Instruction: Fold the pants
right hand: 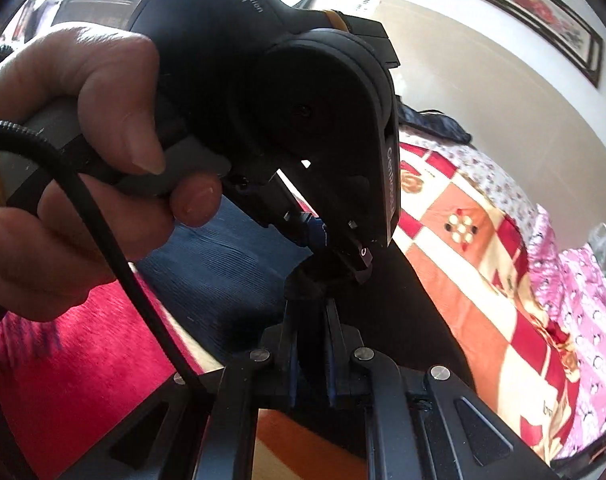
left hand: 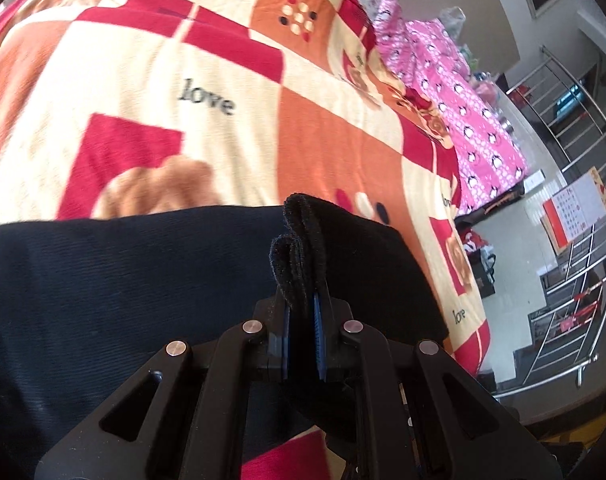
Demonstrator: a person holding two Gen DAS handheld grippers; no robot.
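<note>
We have both claws, left [left hand: 303,316] and right [right hand: 311,320], clenched side by side on the dark ribbed-fabric pants [left hand: 123,280], lifting one edge off the patchwork-print bed blanket [left hand: 223,80] to fold.

Checked red, orange and cream blanket [left hand: 207,80] ahead of the jaws, pink penguin-print bedding [left hand: 455,92] to their right, steel railing [left hand: 575,184] farther right, framed picture [right hand: 535,12] on pale wall [right hand: 463,80], daylight

We see the left gripper [left hand: 303,312] with its jaws clamped on a bunched fold of the dark pants [left hand: 123,280]. The pants lie across the patchwork blanket [left hand: 231,60] on the bed.
</note>
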